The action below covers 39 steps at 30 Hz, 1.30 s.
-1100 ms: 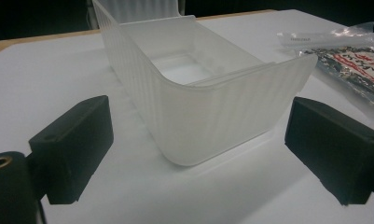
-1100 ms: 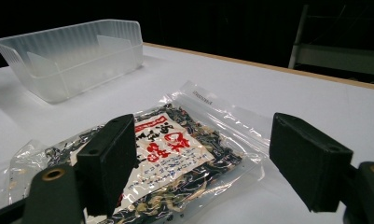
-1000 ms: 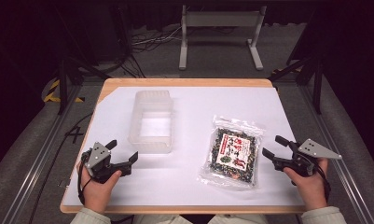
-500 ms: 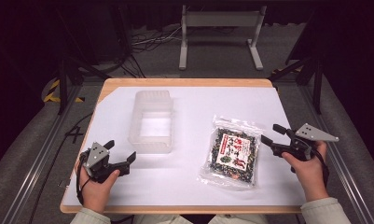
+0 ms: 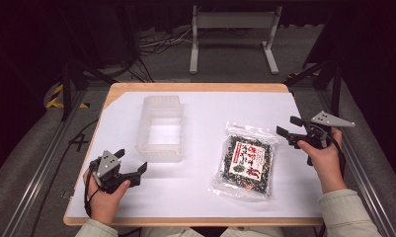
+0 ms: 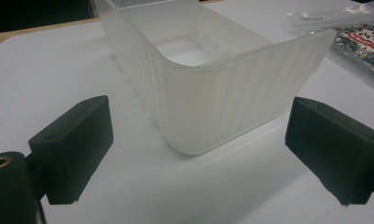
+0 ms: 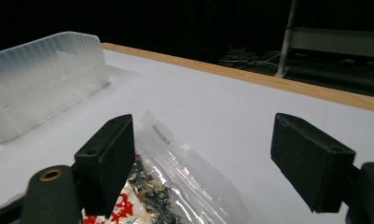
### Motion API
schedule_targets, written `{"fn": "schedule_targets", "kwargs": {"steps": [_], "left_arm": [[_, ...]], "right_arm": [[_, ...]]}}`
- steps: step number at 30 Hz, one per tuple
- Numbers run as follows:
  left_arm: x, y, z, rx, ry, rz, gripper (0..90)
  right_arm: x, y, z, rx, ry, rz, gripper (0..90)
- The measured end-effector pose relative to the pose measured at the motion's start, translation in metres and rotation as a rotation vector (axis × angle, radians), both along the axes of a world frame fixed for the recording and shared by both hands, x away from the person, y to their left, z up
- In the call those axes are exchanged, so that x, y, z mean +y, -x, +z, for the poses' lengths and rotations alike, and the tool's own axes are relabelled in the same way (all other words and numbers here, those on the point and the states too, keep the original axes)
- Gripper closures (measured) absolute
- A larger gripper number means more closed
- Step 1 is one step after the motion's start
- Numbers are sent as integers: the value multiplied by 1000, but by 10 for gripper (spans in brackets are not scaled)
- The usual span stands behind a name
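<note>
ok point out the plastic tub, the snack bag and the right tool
plastic tub [image 5: 161, 129], high view, bare floor inside
snack bag [image 5: 246, 160], high view, middle of printed label
right tool [image 5: 290, 126], high view, between its open jaws

A wooden worktop [image 5: 195, 88] carries a white sheet [image 5: 205, 113]. On the sheet, a translucent plastic tub [image 5: 160, 128] sits ahead of the left fingers, a clear snack bag [image 5: 245, 160] just below the right fingers.

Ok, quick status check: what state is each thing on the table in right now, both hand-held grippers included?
Translucent plastic container: upright, open-topped, empty.
Clear snack bag: lying flat on the white sheet, label up, looks sealed, not touched.
Left hand-held gripper: open, holding nothing, near the container's corner.
Right hand-held gripper: open, holding nothing, by the bag's top right corner.
</note>
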<state>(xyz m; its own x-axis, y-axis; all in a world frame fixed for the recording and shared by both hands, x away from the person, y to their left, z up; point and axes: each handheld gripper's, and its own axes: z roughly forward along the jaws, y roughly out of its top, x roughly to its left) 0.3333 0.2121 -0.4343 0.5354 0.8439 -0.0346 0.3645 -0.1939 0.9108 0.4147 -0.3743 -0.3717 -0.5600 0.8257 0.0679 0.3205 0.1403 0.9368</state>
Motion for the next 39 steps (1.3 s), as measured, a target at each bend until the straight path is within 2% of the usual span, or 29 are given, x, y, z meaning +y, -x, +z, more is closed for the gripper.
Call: {"fn": "schedule_targets", "kwargs": {"steps": [6, 7, 9, 13, 17, 18, 19, 20, 27, 39], "left_arm": [[-1, -1, -1, 1, -1, -9, 85], [-1, -1, -1, 3, -2, -12, 85], [-1, -1, -1, 3, -3, -13, 85], [-2, 0, -1, 1, -3, -16, 85], [-2, -1, -2, 2, -5, -16, 86], [-2, -1, -2, 2, -5, -16, 85], [-2, 0, -2, 3, -4, -16, 86], [-3, 0, -2, 5, -3, -16, 85], [-5, -1, -3, 5, -18, -12, 84], [-6, -1, -4, 7, -27, -14, 84]], "right_arm": [[-1, -12, -4, 43, 9, 3, 264], [-1, -18, -10, 62, 27, 3, 263], [-1, -21, -14, 72, 36, 0, 261], [0, -31, -28, 124, 53, -19, 247], [-1, -38, -41, 173, 8, -27, 247], [-1, -38, -41, 173, 8, -27, 247], [-2, -39, -48, 200, 0, -30, 247], [-2, -40, -50, 209, -3, -30, 251], [-2, -39, -62, 239, -18, -15, 271], [4, -40, -68, 312, 31, 38, 404]]}}
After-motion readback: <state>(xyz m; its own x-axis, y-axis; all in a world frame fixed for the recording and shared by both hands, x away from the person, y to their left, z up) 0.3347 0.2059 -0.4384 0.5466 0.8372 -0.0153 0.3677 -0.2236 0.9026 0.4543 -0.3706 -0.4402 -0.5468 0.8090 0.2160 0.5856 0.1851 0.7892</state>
